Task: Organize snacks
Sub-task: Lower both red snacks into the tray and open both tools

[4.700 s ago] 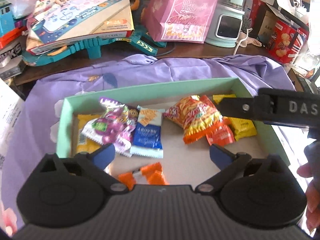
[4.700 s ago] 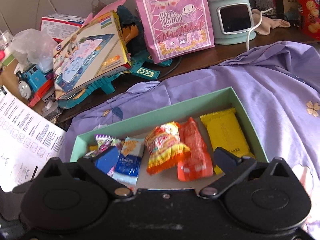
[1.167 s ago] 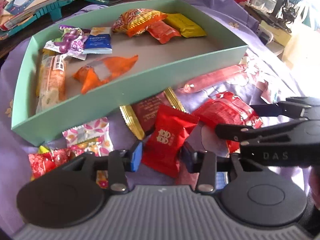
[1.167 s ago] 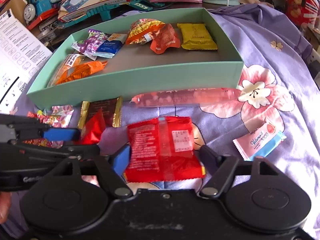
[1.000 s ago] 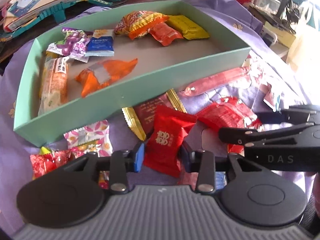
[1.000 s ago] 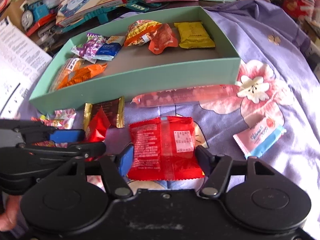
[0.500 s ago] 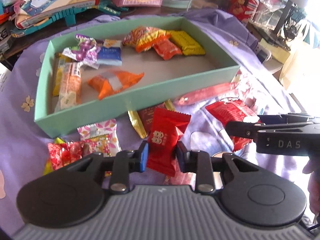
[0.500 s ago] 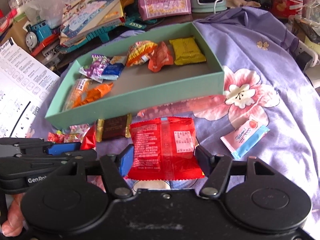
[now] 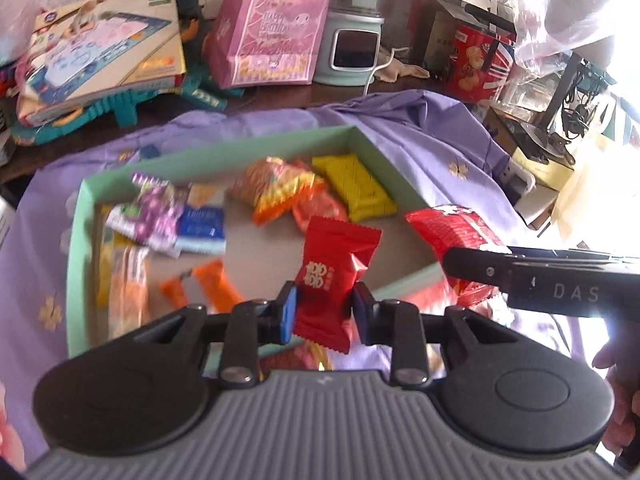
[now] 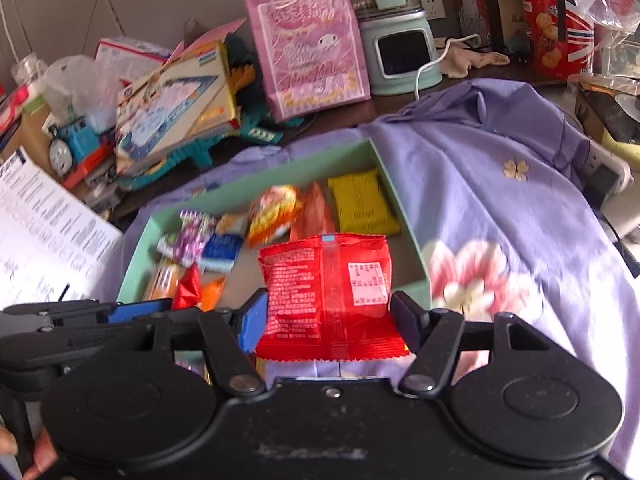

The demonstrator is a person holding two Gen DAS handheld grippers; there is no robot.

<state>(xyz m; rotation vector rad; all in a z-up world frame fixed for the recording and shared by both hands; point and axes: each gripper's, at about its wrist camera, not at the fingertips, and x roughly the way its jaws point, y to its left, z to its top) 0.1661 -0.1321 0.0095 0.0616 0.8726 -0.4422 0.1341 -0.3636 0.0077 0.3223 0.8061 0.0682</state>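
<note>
My left gripper (image 9: 324, 312) is shut on a small red candy packet (image 9: 334, 276) and holds it in the air over the near side of the mint green box (image 9: 80, 240). My right gripper (image 10: 328, 316) is shut on a larger flat red snack bag (image 10: 328, 288), also lifted, above the box's near right corner (image 10: 420, 276). The right gripper and its bag (image 9: 452, 232) show at the right of the left wrist view. The box holds several snacks: purple, blue, orange, red-orange and a yellow packet (image 9: 354, 192).
The box lies on a purple flowered cloth (image 10: 500, 200). Behind it stand a pink gift bag (image 9: 272, 20), a mint appliance (image 10: 400, 52), a toy box (image 10: 176, 100), a toy train (image 10: 72, 148) and a red biscuit tin (image 9: 480, 60). White printed sheets (image 10: 40, 220) lie at left.
Both grippers have risen off the cloth with their red packets and moved forward toward the box. The loose snacks on the cloth have dropped mostly out of view.
</note>
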